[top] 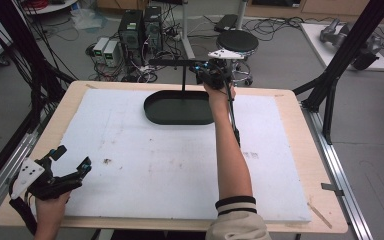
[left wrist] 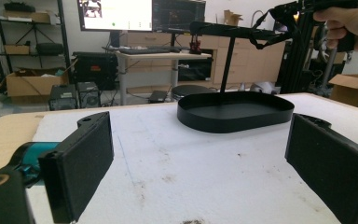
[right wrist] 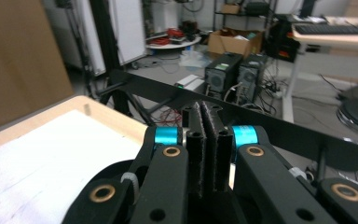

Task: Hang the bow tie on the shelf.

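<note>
Left gripper (top: 72, 161) sits low at the near left corner of the table (top: 285, 102), hand (top: 50, 210) beneath it, jaws spread wide with nothing between. One black oval tray (top: 180, 108) sits on the white foam mat (top: 170, 160) near the far edge, centre; one thin post rises from it carrying one horizontal bar (top: 172, 62). Right arm reaches far forward, right gripper (top: 206, 70) raised at the bar's right end, pads (right wrist: 208, 140) pressed together; can't tell if they pinch the bar.

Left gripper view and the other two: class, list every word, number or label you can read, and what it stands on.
None can be read.
Monitor: window contents too small and blurred.
White foam board: dark print near the sleeve, too small to read.
</note>
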A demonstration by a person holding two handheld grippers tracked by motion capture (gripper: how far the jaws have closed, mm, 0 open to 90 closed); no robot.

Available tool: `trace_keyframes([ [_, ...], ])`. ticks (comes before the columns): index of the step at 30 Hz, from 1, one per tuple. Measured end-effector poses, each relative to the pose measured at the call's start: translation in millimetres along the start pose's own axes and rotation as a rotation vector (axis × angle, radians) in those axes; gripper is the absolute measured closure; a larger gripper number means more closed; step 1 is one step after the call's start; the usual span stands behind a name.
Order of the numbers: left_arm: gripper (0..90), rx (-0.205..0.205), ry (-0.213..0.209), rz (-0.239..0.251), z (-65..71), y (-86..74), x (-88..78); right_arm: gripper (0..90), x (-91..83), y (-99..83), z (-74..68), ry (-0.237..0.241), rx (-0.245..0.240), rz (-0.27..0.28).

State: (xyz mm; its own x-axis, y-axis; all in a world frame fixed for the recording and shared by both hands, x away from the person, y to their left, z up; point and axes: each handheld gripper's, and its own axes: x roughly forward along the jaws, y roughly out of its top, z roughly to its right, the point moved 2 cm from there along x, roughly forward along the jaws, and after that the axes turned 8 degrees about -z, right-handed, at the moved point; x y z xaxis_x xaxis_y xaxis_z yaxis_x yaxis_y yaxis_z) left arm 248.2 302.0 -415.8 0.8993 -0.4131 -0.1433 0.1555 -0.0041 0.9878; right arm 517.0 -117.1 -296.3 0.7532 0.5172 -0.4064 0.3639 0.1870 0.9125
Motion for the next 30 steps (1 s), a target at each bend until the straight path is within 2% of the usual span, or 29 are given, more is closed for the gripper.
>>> trace_keyframes([
  [5,8.2,-0.005,0.003,-0.009,-1.9,-2.2,0.6,87.8,4.6,-3.1,9.0,-0.038,0.035,-0.006],
  [11,8.2,-0.011,0.001,-0.021,-3.2,-5.7,3.3,86.1,7.9,-4.8,14.4,-0.065,0.035,-0.015],
  [13,8.2,-0.012,0.002,-0.022,-3.3,-6.3,3.8,80.8,9.1,-5.9,15.5,-0.075,0.032,-0.02],
  [18,8.2,-0.015,0.001,-0.026,-3.9,-7.1,4.1,60.1,6.9,-4.5,15.3,-0.106,0.017,-0.003],
  [20,8.2,-0.015,0.0,-0.025,-4.0,-7.4,4.2,48.5,4.0,-2.6,14.2,-0.129,0.011,0.014],
  [22,8.2,-0.016,0.001,-0.026,-4.0,-7.4,3.9,40.6,-0.2,-0.1,12.9,-0.146,0.011,0.04],
  [25,8.2,-0.014,0.002,-0.024,-4.3,-7.1,3.1,32.9,-9.9,4.4,10.1,-0.158,0.002,0.08],
  [30,8.2,-0.012,0.001,-0.019,-3.3,-6.3,2.5,25.5,-34.6,10.4,3.3,-0.169,-0.039,0.149],
])
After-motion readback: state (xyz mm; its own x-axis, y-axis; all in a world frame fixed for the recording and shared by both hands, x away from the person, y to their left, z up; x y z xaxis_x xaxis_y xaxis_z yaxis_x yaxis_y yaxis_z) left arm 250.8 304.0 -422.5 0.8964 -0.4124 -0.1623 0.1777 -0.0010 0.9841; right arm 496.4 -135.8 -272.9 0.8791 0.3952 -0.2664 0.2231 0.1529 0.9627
